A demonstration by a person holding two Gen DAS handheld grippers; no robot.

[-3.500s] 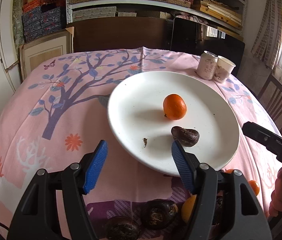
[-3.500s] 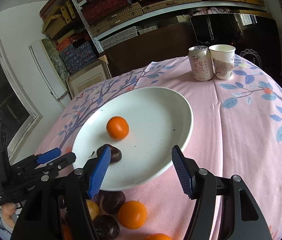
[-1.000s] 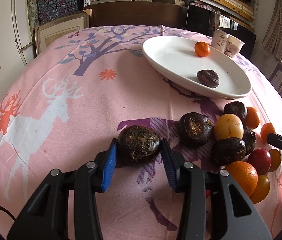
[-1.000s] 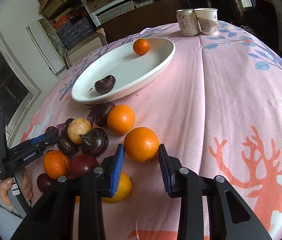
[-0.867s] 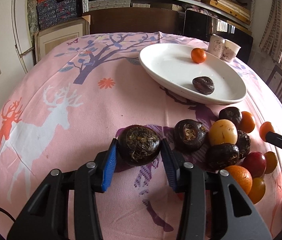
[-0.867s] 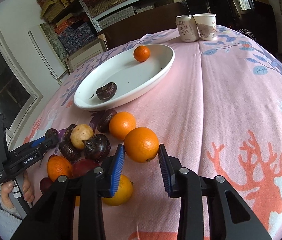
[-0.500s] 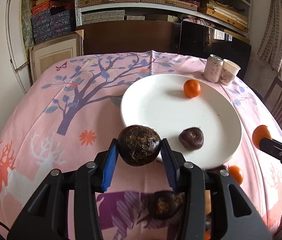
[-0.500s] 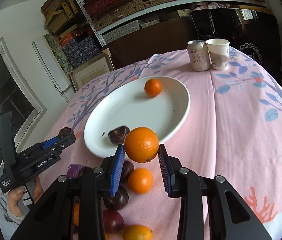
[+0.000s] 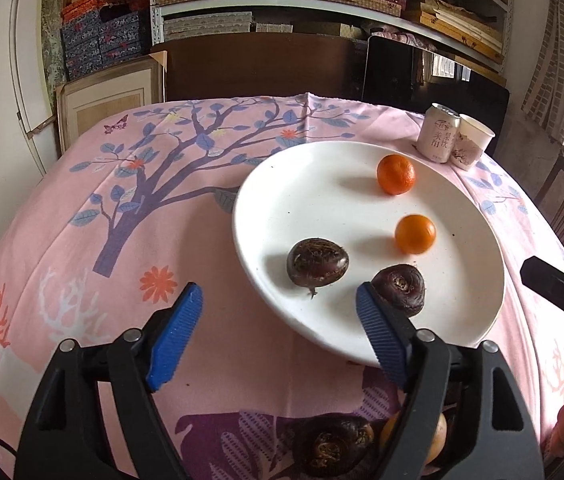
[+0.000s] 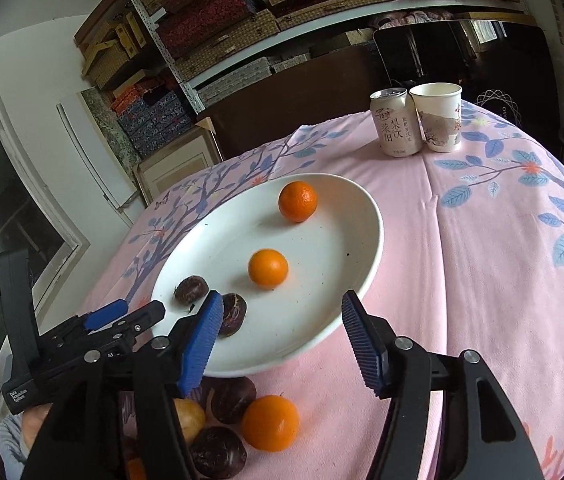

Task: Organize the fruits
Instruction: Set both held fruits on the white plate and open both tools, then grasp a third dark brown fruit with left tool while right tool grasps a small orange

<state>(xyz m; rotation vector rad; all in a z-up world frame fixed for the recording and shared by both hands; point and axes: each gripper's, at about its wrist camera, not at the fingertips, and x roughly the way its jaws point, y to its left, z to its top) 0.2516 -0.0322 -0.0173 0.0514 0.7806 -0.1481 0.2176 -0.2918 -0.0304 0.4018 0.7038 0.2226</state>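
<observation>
Pink tablecloth [image 9: 81, 248] covers the table; bare cloth lies left of the plate [image 9: 314, 184] and to its right toward the table edge. The white plate holds four fruits, well apart: two oranges [image 9: 396, 174] [image 9: 415, 234] toward its far side and two dark fruits [image 9: 317, 262] [image 9: 398, 285] near the near rim. More fruit [image 10: 270, 423] is piled on the cloth before that rim. Can [image 10: 396, 122] and cup [image 10: 440, 116] touch at the far edge. Left gripper [image 9: 279, 340], jaws wide and empty, hovers at the near rim. Right gripper [image 10: 277, 344], likewise wide and empty, hovers over the plate's near edge.
</observation>
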